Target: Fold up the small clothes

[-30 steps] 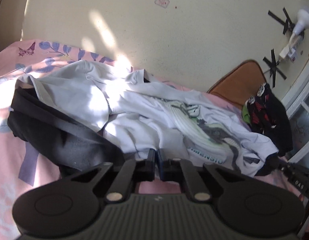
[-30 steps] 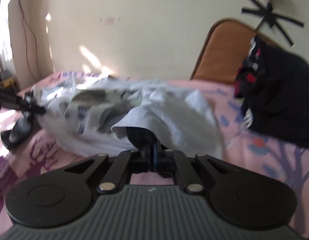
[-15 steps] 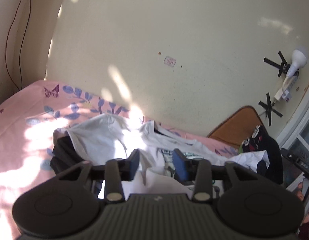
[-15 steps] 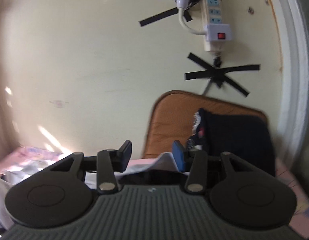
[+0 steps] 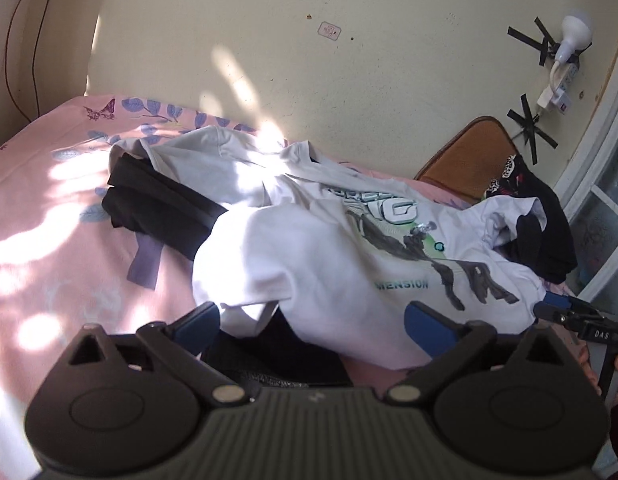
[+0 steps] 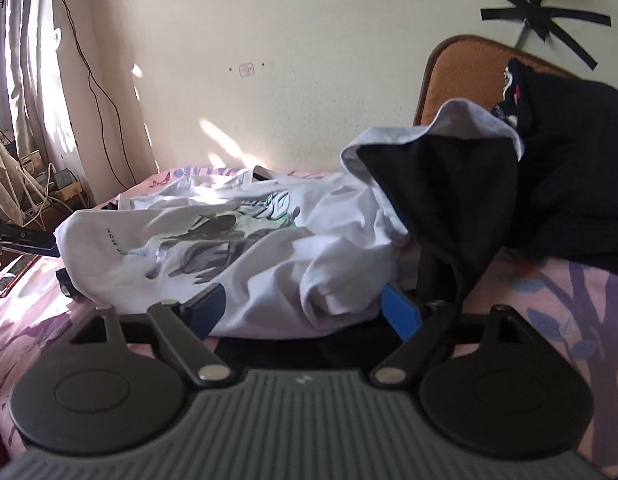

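Observation:
A white printed T-shirt (image 5: 349, 248) lies crumpled on the pink bed (image 5: 49, 216); it also shows in the right wrist view (image 6: 213, 248). A black garment (image 5: 157, 204) lies under its left side. A black piece with a white sleeve draped over it (image 6: 449, 192) stands at the shirt's right end. My left gripper (image 5: 313, 320) is open, its jaws either side of the shirt's near edge. My right gripper (image 6: 309, 308) is open, its jaws astride a fold of the shirt's near edge.
A brown chair back (image 6: 469, 68) stands against the cream wall with dark clothes (image 6: 569, 168) heaped on it. A power strip and bulb (image 5: 561, 60) are taped to the wall. Curtain and cables (image 6: 25, 152) are at the left of the bed.
Both grippers went from shut on the shirt to open. They rose, then came back down, and now sit wide open at the shirt's near edge. The shirt has shifted.

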Available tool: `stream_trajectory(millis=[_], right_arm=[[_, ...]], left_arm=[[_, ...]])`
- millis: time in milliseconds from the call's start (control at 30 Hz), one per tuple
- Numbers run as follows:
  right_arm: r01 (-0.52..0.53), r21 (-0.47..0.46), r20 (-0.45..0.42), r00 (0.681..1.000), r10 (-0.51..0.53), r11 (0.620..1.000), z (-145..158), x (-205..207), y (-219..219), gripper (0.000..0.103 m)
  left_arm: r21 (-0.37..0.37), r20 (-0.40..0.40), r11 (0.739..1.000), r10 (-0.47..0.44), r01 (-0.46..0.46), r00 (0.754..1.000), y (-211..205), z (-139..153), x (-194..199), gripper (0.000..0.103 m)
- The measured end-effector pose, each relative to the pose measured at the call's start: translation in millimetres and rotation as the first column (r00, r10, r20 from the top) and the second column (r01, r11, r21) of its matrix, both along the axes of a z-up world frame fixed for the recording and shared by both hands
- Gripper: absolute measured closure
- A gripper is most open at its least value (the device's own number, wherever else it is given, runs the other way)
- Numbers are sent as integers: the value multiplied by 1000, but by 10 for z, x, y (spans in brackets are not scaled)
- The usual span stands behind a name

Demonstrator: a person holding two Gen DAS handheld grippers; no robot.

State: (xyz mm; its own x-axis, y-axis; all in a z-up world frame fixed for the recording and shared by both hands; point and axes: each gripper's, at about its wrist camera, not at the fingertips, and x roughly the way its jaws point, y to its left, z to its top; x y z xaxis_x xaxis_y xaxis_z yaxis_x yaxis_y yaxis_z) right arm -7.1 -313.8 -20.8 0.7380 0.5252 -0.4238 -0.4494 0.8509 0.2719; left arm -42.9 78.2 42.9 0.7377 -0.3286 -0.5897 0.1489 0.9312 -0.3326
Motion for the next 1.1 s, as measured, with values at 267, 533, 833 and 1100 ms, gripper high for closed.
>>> stream_trajectory(millis=[267,533,833,1100], right_arm=[[69,223,91,992,-91,972,899,245,7,90],[221,76,94,969,-228,972,642,288,50,37],[108,-54,73,992,-103,993,154,-81,-40,25],[12,-115,-77,997,-21,993,37,752,259,94]], left_arm=[[-111,110,993,41,-28,993,98,594,188,98],[-120,11,979,169,-166,986,343,442,539,43],[-52,110,993,111,-106,988,329,213,73,0],[68,5,998,-2,2,1000,-144,105,551,83]])
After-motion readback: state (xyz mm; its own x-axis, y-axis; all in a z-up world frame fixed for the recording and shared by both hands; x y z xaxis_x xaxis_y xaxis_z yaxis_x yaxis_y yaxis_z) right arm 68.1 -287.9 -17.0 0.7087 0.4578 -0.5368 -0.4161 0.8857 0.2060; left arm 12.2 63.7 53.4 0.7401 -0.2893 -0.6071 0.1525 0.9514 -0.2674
